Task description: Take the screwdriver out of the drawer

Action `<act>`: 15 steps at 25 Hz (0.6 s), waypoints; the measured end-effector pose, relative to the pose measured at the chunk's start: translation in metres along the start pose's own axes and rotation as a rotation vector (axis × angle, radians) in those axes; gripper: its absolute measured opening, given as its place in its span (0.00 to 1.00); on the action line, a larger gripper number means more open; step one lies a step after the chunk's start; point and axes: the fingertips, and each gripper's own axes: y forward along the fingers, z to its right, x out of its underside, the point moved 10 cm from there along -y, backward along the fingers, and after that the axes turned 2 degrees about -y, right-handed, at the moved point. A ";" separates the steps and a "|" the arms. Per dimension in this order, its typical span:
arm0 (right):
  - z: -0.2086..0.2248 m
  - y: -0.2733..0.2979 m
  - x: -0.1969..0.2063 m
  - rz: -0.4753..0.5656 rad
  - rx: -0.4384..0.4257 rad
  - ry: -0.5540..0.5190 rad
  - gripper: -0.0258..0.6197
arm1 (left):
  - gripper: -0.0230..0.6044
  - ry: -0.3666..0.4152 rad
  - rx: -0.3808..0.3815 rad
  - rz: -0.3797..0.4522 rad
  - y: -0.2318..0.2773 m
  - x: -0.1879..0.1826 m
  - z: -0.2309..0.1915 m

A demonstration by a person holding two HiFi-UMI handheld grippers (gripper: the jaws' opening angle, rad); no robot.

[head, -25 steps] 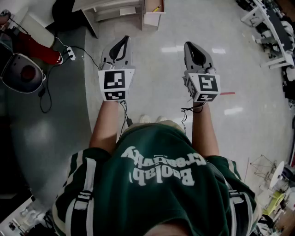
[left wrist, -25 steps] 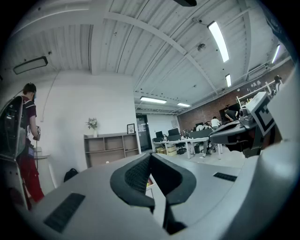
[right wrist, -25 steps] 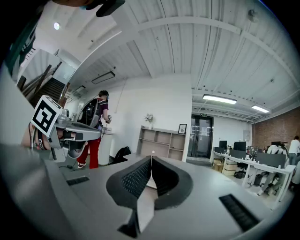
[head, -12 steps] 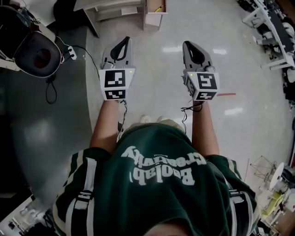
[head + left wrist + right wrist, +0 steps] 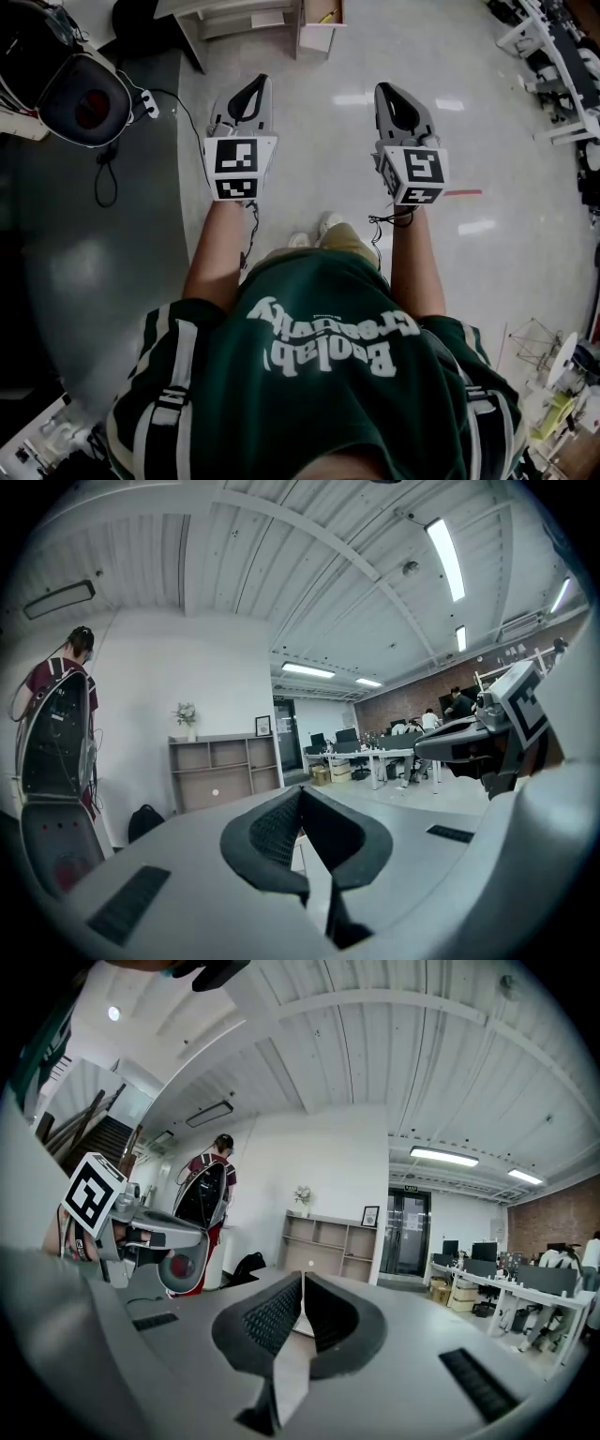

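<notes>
In the head view an open white drawer unit [image 5: 315, 34] stands on the floor at the top edge, well ahead of both grippers. Something small and yellow [image 5: 323, 15] lies in it, too small to tell what. My left gripper [image 5: 251, 90] and right gripper [image 5: 392, 95] are held level side by side over the pale floor, both pointing toward the unit. Each is shut with nothing between its pads. The left gripper view shows its dark pads [image 5: 272, 829] pressed together; the right gripper view shows its own pads [image 5: 272, 1316] touching the same way.
Another person wearing a dark backpack-like rig [image 5: 82, 97] stands at the upper left, with cables and a power strip [image 5: 146, 107] on the floor nearby. A brown shelf unit [image 5: 221, 772] lines the far wall. Office desks [image 5: 553, 56] fill the right side.
The other person and the rig have moved up and right at the top left. One of my shoes has stepped forward. Both grippers stay almost where they were, still shut.
</notes>
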 end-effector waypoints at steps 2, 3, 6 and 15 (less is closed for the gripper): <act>0.000 0.003 -0.001 0.002 -0.006 -0.001 0.09 | 0.07 0.000 -0.001 -0.001 0.003 0.000 0.000; 0.001 0.005 -0.001 0.003 -0.009 -0.001 0.09 | 0.07 0.001 -0.002 -0.001 0.004 0.001 -0.001; 0.002 0.014 0.000 0.000 -0.014 -0.003 0.09 | 0.07 0.004 -0.005 -0.007 0.011 0.004 -0.006; 0.033 0.051 0.005 0.013 -0.034 -0.021 0.09 | 0.07 0.009 -0.016 -0.007 0.056 0.003 -0.008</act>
